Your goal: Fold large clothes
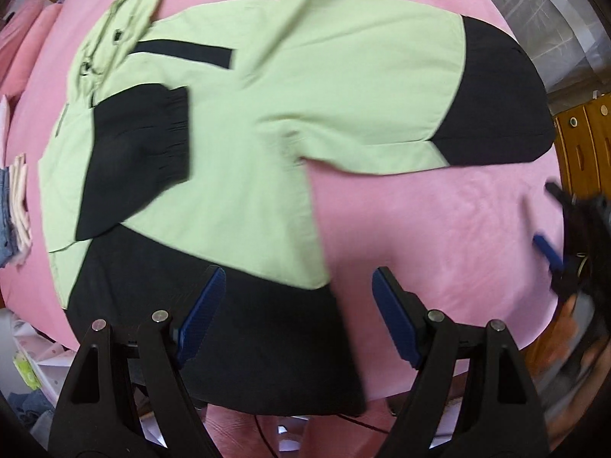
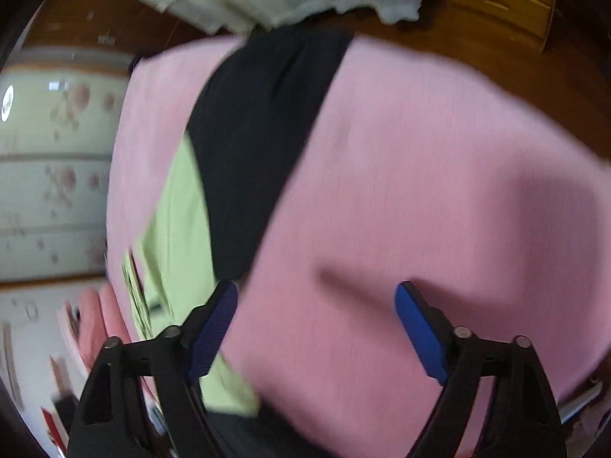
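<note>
The left gripper [image 1: 298, 290] hangs with its blue pads spread apart and nothing between them, over the black hem at the near edge of the bed [image 1: 439, 229]; the right gripper [image 2: 317, 305] is likewise spread and empty, over bare pink cover near the bed's right side. The jacket [image 1: 267, 107], green with black panels, lies flat across the middle of the bed, hood toward the far-left corner, one black-cuffed sleeve already laid across the chest, the other sleeve [image 1: 477, 95] stretched toward the right edge. The step in hand looks like bringing that second sleeve in: best to pinch it at the black cuff end and again near the shoulder seam, lift only enough to clear the body, and lay it straight across so no ridge forms beneath. The left view gives the whole garment and a blurred glimpse of the right gripper at the right edge; the right view shows only the sleeve running away from its fingers, plus a drawer unit [image 2: 49, 175] and wooden floor [image 2: 477, 49] beyond the bed.
</note>
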A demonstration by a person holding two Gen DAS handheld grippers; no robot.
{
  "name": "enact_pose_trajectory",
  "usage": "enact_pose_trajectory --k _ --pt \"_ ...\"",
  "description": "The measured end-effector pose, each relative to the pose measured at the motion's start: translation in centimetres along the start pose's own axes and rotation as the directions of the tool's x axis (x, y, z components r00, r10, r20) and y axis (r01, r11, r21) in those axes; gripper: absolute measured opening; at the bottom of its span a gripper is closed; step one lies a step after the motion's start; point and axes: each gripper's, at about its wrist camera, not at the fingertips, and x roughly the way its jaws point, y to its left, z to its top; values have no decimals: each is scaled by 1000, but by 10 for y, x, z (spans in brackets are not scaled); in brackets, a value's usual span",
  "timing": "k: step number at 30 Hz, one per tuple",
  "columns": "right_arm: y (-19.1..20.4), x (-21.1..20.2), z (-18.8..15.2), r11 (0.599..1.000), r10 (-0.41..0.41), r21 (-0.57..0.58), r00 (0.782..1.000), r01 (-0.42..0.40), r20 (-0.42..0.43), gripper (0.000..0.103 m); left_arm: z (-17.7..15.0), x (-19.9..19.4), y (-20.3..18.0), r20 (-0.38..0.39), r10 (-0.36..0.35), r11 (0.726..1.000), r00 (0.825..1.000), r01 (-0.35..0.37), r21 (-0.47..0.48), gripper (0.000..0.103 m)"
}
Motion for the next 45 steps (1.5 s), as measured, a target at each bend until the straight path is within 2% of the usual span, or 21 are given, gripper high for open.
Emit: enact_pose_trajectory --k 3,6,10,12,14,16,19,22,25,28,32,34,37,40,44,45 --pt "-9 5 46 998 34 42 998 -36 48 72 9 3 -17 -17 9 1000 1000 -9 1 77" --pt "-11 16 80 995 65 78 996 -69 56 67 14 2 -23 -28 20 1000 999 -20 -8 77" --pt "-3 28 107 996 35 84 993 -44 111 56 21 2 -12 -48 64 998 997 -65 -25 77" --pt "-1 32 115 996 20 84 991 -31 133 44 24 2 1 -61 74 996 995 -78 -54 77" --pt "-11 21 128 995 17 92 989 -30 147 18 26 1 17 -59 68 994 996 -73 -86 77" --pt "1 27 139 994 46 89 986 -60 160 10 27 0 27 -55 75 991 996 -81 -107 77" --pt "13 19 142 995 58 69 970 -76 236 6 28 0 41 -50 84 987 995 -90 -135 77" --pt "34 4 140 990 99 62 946 -124 310 6 25 1 52 -44 43 983 998 -50 -179 77" --pt "69 -30 130 989 151 -50 918 -142 366 5 18 -2 70 -25 -19 969 1000 13 -247 77" --pt "110 -66 115 975 199 -173 891 -139 408 5 7 -7 91 12 -57 960 998 59 -273 77" --pt "175 -101 88 941 274 -309 847 -138 455 3 -13 -8 139 44 -70 953 997 80 -293 77" --pt "216 -114 66 916 308 -381 829 -125 467 3 -21 -5 169 31 -71 944 997 78 -321 77" --pt "280 -130 24 866 353 -492 804 -88 479 3 -35 -5 222 33 -99 926 995 104 -362 77" --pt "342 -131 -30 804 412 -588 794 -87 446 3 -48 -9 276 62 -84 924 995 101 -368 77" --pt "405 -107 -103 735 520 -657 762 -167 387 3 -61 -8 353 68 -58 921 996 79 -381 77" --pt "418 -95 -119 724 528 -666 767 -182 364 3 -64 -8 372 73 -57 913 996 82 -399 77"
